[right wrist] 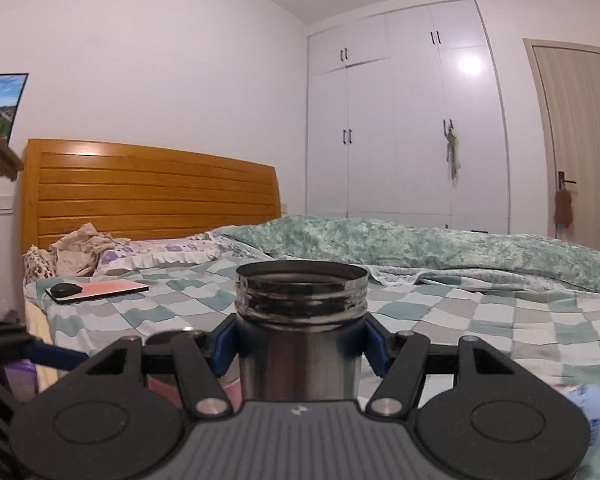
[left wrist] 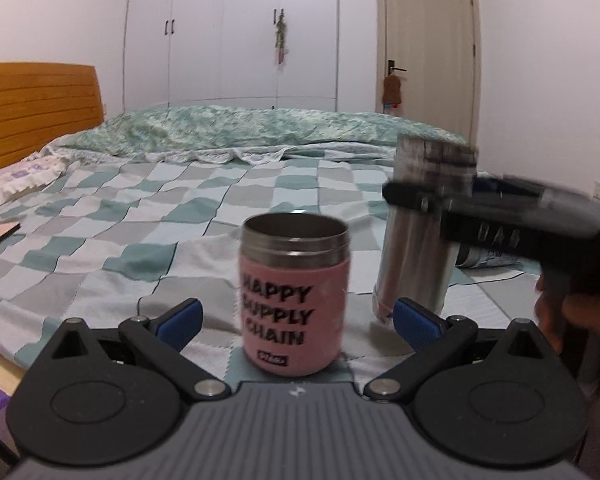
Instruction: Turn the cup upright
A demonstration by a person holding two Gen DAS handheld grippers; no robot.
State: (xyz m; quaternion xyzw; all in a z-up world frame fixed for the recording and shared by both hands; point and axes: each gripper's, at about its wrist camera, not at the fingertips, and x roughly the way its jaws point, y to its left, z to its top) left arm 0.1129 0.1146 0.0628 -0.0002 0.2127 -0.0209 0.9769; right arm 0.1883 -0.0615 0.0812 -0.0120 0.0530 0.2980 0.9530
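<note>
The steel cup [right wrist: 301, 332] stands upright, mouth up, clamped between the jaws of the right gripper [right wrist: 301, 346]. In the right wrist view its threaded rim rises above the blue pads [right wrist: 224, 346], which press against its wall just below the threads, one on each side, so the cup sits centred between them. In the left wrist view the same cup [left wrist: 420, 240] appears to the right, blurred, with the right gripper [left wrist: 428, 200] reaching in from the right edge and gripping it around the upper part; its base is just above or at the checked bed sheet [left wrist: 120, 220], and whether it touches cannot be told.

The left gripper [left wrist: 296, 322] has its jaws spread wide apart and holds nothing. The pink mug [left wrist: 295, 300], lettered "HAPPY SUPPLY CHAIN", stands upright on the bed sheet directly ahead of it, between the two blue fingertips [left wrist: 182, 320] but clear of both. The steel cup is just beside this mug, to its right and a little farther back.

Farther back on the bed lie a green quilt [right wrist: 440, 244], a pillow [right wrist: 160, 254] and a pink tablet [right wrist: 100, 290] with a dark mouse [right wrist: 65, 289] on it, before a wooden headboard [right wrist: 152, 196]. A white wardrobe [right wrist: 404, 120] and a door [left wrist: 428, 40] stand behind.
</note>
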